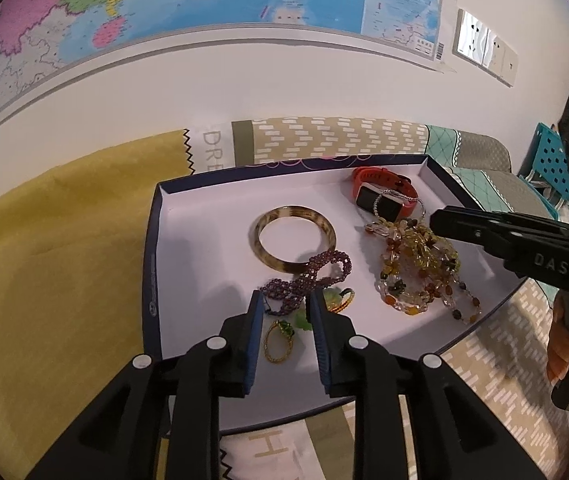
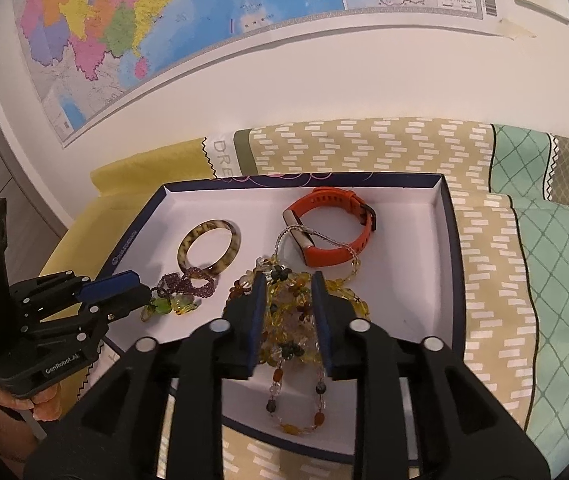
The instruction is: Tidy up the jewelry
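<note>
A shallow white box with a dark blue rim [image 1: 156,264] [image 2: 450,240] lies on a bed and holds the jewelry. Inside are a tortoiseshell bangle [image 1: 292,211] [image 2: 212,224], a purple bead string [image 1: 324,264] [image 2: 188,284], an orange wristwatch [image 1: 380,178] [image 2: 336,200] and a heap of amber beads [image 1: 416,264] [image 2: 288,320]. My left gripper [image 1: 286,298] [image 2: 140,290] is open at the box's near left. A gold ring with a green stone [image 1: 280,326] and a green pendant [image 1: 334,296] lie loose by its tips. My right gripper [image 2: 288,278] [image 1: 444,220] stands open over the amber heap, with beads between its fingers.
The box rests on a tan patterned bedspread [image 2: 364,144] with a teal panel [image 2: 544,260] to the right. A yellow cloth [image 1: 44,280] lies at the left. A wall map [image 2: 164,20] hangs behind. A blue perforated crate [image 1: 548,160] stands far right. A hand [image 1: 568,344] holds the right gripper.
</note>
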A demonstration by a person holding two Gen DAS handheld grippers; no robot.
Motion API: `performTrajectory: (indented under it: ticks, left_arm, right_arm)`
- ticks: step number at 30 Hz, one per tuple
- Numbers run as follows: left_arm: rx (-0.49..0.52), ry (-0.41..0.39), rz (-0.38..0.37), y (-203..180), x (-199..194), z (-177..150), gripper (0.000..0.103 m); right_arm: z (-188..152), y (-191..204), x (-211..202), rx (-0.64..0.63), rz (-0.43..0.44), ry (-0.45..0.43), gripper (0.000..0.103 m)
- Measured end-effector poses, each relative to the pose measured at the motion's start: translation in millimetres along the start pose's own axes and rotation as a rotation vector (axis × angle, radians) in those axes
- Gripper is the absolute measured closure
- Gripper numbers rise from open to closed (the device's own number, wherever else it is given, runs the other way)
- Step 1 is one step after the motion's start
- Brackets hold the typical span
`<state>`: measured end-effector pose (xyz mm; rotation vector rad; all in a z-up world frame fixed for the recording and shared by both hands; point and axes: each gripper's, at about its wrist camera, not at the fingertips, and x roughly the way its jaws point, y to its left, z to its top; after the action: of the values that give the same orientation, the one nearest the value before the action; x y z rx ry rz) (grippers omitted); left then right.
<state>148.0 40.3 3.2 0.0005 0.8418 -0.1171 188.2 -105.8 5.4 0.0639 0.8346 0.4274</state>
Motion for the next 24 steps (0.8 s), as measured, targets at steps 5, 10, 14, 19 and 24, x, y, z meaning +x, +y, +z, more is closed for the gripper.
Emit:
performTrajectory:
  ticks: [5, 10, 14, 19, 24]
  left_arm:
    - [-0.02, -0.003, 0.015, 4.8, -4.7, -5.1, 0.071]
    - [-0.024, -0.018, 0.027, 3.6, -14.8, -9.6, 0.062]
    - [-0.023, -0.039, 0.03, -1.1, -28.0, -14.9, 0.045]
    - [-0.025, -0.086, 0.045, -8.0, -47.9, -25.5, 0.008]
    - [-0.033, -0.108, 0.081, -15.8, -64.0, -42.3, 0.007]
  right_arm:
    - [-7.4, 4.9, -5.4, -0.011, 0.0, 0.0, 0.068]
    - [-16.8, 11.8, -12.5, -0.024, -0.011, -0.009, 0.054]
    - [-24.5, 23.2, -24.4, -0.058, -0.025, -0.038, 0.037]
    - [-41.4, 41.0, -43.5, -0.116, -0.081, -0.079, 0.009]
    - [-65.6, 49.5, -54.4, -0.132, -0.113, -0.07, 0.005]
